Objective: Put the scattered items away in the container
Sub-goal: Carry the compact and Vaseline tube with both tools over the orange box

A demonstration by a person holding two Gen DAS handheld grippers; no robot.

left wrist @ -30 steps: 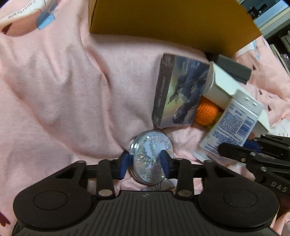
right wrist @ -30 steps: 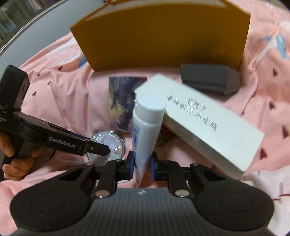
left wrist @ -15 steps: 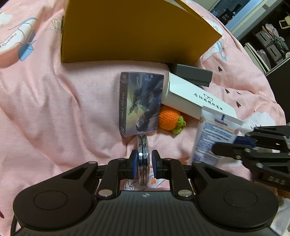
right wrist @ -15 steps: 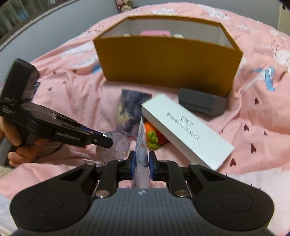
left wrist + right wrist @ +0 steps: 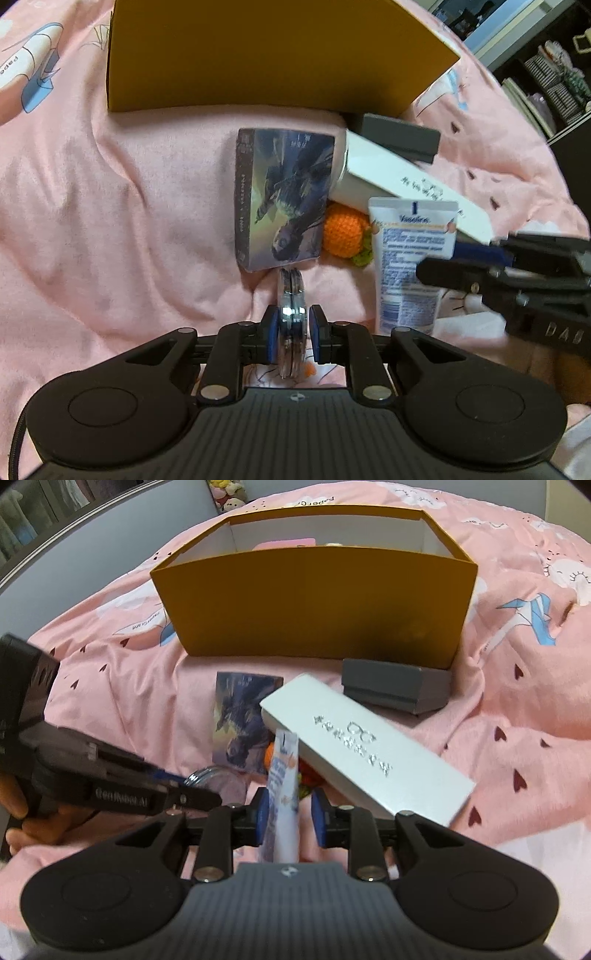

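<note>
My left gripper (image 5: 291,334) is shut on a round glittery compact (image 5: 291,306), held edge-on above the pink blanket. My right gripper (image 5: 290,818) holds a white-and-blue cream tube (image 5: 282,794), also in the left wrist view (image 5: 406,258); its pads stand a little wider than the tube. The yellow box (image 5: 314,609) stands open ahead with items inside. On the blanket lie a picture card box (image 5: 284,199), a long white glasses box (image 5: 365,746), an orange crochet toy (image 5: 343,234) and a grey case (image 5: 395,686).
A pink patterned blanket (image 5: 110,221) covers the bed. Shelves (image 5: 546,85) stand beyond the bed at the right. The left gripper's body (image 5: 110,775) and the hand holding it cross the right wrist view at the left.
Both grippers have lifted their items off the blanket and pulled back. The compact turned from face-on to edge-on. The tube tilted from upright. The box's open top came into the right view.
</note>
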